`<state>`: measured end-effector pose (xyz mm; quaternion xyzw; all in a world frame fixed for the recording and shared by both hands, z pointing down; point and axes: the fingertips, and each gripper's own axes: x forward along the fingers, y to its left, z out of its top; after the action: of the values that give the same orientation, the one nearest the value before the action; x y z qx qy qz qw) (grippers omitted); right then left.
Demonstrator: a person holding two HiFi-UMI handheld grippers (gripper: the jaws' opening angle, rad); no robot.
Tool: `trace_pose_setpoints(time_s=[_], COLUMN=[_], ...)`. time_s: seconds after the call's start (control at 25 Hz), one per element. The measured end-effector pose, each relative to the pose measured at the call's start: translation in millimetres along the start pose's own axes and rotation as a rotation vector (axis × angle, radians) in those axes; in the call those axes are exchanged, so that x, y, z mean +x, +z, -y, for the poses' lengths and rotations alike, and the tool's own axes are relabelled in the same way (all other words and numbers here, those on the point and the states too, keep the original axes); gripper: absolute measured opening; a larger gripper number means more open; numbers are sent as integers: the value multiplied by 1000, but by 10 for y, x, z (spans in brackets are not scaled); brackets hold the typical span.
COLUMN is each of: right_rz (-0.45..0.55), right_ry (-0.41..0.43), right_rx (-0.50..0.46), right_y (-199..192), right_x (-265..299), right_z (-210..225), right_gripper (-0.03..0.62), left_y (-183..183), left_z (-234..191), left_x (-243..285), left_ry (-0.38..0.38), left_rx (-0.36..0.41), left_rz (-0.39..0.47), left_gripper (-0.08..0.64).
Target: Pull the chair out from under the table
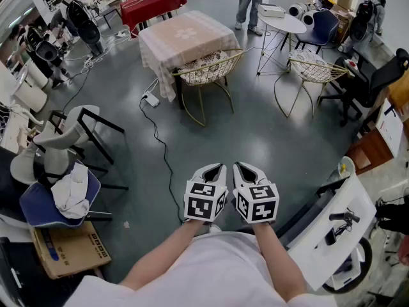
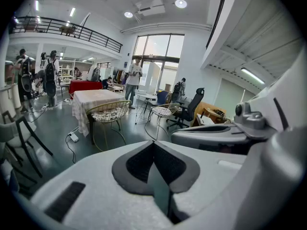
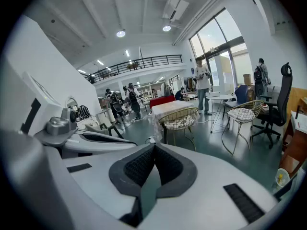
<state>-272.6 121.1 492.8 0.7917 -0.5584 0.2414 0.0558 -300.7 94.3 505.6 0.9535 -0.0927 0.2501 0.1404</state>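
We hold the left gripper and right gripper side by side, jaws together, empty. The wire chair sits tucked against the cloth-covered table, well ahead. We should approach, open up, and grip its backrest rim squarely.

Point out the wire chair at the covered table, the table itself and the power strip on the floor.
chair [image 1: 206, 66]: head view, seat cushion.
table [image 1: 185, 34]: head view, cloth top.
power strip [image 1: 151, 98]: head view, white body.
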Motion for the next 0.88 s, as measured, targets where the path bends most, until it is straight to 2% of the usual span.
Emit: trace_pose_setpoints(time_s=[0.48, 0.88], right_rz=[-2, -30], right_ry=[-25, 14], right_rx=[11, 36], right_y=[0, 22], right_x=[28, 374], right_z=[22, 402], right_gripper=[2, 2], left_y=[-9, 124], left_z=[-18, -102], left_x=[12, 482], left_ry=[-14, 15], left_rx=[-4, -34], left_rz=[-1, -26], left_gripper=[5, 5])
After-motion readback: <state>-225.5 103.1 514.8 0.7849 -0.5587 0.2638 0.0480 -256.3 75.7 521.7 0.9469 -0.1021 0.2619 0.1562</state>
